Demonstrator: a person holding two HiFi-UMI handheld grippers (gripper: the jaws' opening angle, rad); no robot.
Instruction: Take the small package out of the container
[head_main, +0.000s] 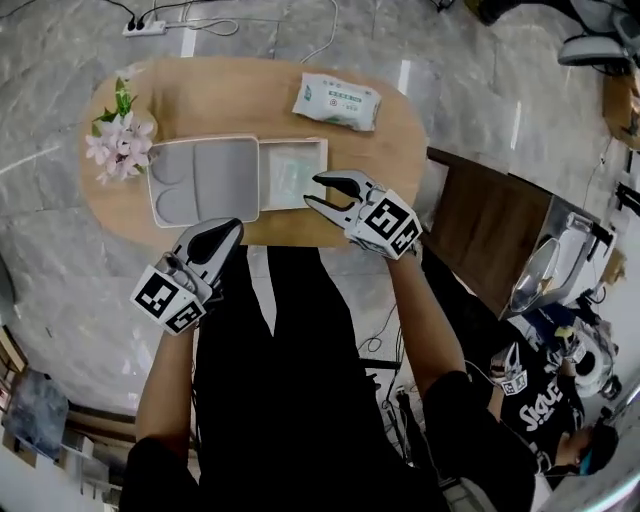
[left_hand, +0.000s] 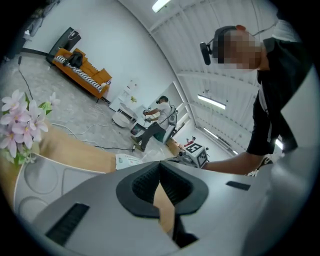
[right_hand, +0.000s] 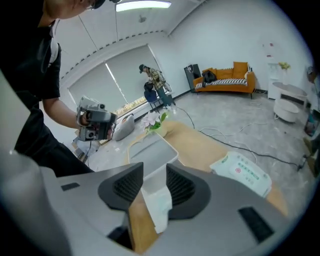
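- Right gripper (head_main: 314, 189): jaws wide apart, nothing held, tips above the near edge of the container (head_main: 290, 141).
- Small package (head_main: 290, 172): lies inside the container just ahead of the right gripper, seen through its jaw gap, untouched.
- Left gripper (head_main: 236, 226): jaws closed tip to tip, empty, just short of the container.
- Wet-wipes pack (head_main: 337, 101): well beyond both grippers.

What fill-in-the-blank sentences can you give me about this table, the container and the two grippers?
1. The small package lies ___ the white container.
2. The jaws of the right gripper stand ___, with nothing gripped.
3. The jaws of the left gripper are ___.
4. In the head view, the pink flowers stand at the ___ end of the wooden table.
Missing words: inside; open; shut; left.
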